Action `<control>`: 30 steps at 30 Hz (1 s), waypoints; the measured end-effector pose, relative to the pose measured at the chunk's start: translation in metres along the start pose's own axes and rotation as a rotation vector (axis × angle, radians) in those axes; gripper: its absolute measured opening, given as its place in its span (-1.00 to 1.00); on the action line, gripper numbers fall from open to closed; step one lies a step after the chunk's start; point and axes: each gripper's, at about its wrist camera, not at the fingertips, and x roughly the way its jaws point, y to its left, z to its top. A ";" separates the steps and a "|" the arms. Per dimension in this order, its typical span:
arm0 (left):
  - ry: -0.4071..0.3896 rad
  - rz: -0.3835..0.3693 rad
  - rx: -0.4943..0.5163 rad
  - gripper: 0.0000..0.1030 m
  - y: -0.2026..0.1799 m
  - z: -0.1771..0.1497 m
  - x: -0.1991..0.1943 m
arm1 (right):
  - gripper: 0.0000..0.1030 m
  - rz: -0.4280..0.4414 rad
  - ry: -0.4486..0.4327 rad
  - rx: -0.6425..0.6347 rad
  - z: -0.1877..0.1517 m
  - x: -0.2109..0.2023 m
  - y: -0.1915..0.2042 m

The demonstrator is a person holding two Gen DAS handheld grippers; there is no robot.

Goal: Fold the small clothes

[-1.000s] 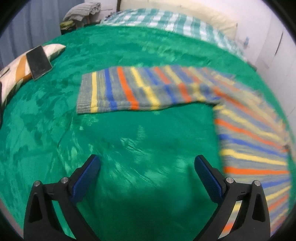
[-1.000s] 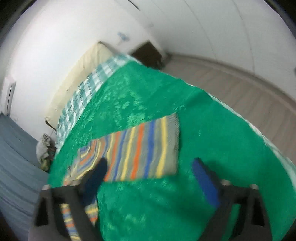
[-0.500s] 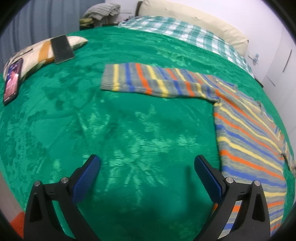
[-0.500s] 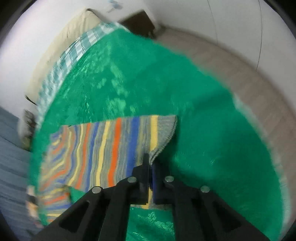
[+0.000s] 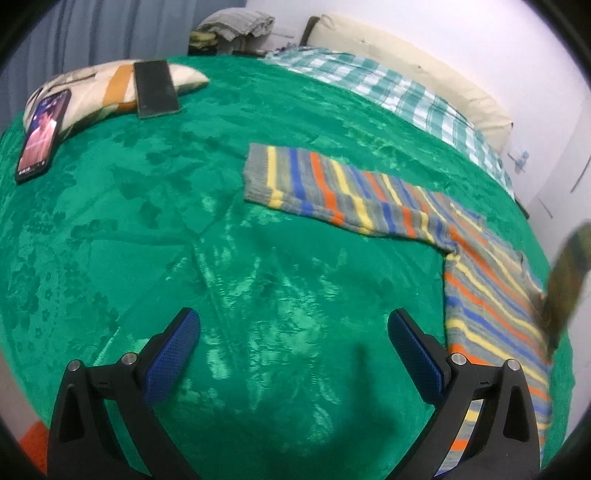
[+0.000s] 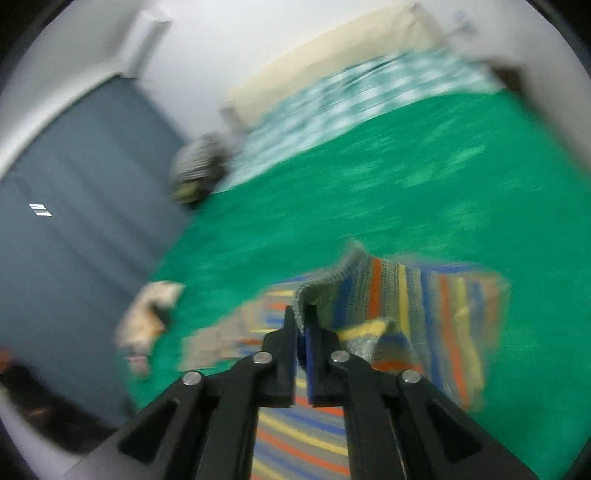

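Already my right tongs [image 6: 303,325] pinch the striped sweater's [image 5: 491,295] limp cuff [image 6: 332,280]; left tongs [image 5: 293,341] spread, nine-o'clock sleeve [image 5: 332,192] next.

**What I count from my tongs**

I count one striped sweater [image 5: 487,280], two phones: a lit one [image 5: 38,134] and a dark one [image 5: 155,88]. One patterned cushion [image 5: 107,86] under them, one green blanket [image 5: 184,240], one checked sheet [image 5: 399,96], one cream pillow [image 5: 413,70], one heap of clothes [image 5: 236,26].
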 end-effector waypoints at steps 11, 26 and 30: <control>-0.001 -0.048 -0.023 0.98 -0.003 0.004 0.000 | 0.34 -0.276 -0.052 0.012 -0.097 -0.052 -0.064; 0.031 -0.089 0.194 0.98 -0.048 -0.015 0.002 | 0.34 -0.524 -0.015 -0.132 -0.115 -0.084 -0.093; 0.041 -0.088 0.179 0.98 -0.053 -0.014 0.011 | 0.33 -0.391 0.076 -0.257 -0.043 -0.017 -0.047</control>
